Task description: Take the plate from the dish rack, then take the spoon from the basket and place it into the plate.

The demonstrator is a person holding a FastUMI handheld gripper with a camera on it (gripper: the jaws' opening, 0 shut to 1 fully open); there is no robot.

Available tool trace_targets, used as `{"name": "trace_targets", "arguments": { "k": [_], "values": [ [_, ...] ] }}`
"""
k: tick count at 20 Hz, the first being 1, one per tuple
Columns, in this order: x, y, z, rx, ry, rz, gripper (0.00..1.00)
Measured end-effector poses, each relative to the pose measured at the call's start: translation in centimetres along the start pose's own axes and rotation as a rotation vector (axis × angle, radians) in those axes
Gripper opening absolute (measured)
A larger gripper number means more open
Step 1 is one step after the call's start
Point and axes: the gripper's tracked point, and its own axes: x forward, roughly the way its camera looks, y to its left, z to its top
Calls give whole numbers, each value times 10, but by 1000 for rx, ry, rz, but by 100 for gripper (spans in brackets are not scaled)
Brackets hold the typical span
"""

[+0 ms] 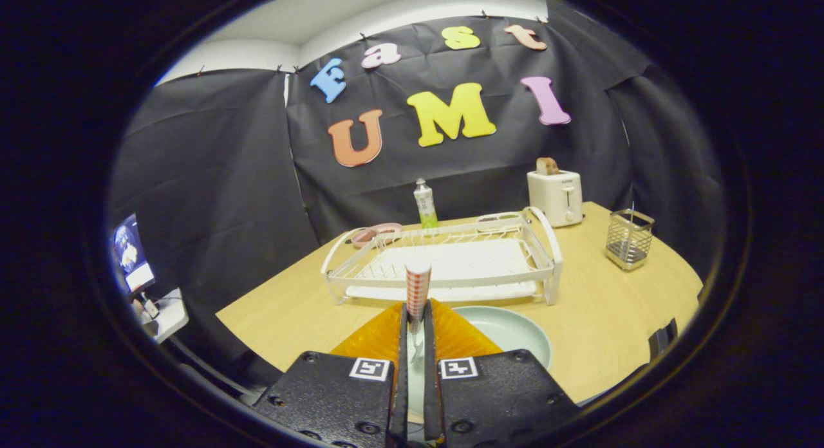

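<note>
My gripper point(417, 316) is shut on a spoon point(418, 287), whose red-and-white checked handle sticks up past the fingertips. The spoon's metal part runs down between the fingers. A pale green plate point(515, 332) lies on the wooden table point(290, 306) just under and to the right of the fingers, in front of the white dish rack point(550, 255). The rack is beyond the fingers. A wire mesh basket point(629, 239) stands far right on the table, apart from the rack.
A white toaster point(555, 197) with bread in it stands behind the rack's right end. Behind the rack are a green-labelled bottle point(425, 203), a pink bowl point(376, 232) and another bowl point(499, 219). A screen point(132, 252) stands off the table to the left.
</note>
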Motion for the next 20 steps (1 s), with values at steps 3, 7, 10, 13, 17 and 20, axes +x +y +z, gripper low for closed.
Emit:
{"name": "trace_targets", "arguments": {
  "k": [3,7,10,13,17,20],
  "values": [
    [4,-5,-4,18,19,-5,15],
    [4,-11,-7,19,30,-17,17],
    [0,-27,1,-2,0,-73,23],
    [-11,-49,15,-47,-47,-167,55],
    [-37,-68,43,-44,-123,-237,91],
    [-65,-87,68,-31,-181,-305,100]
  ]
}}
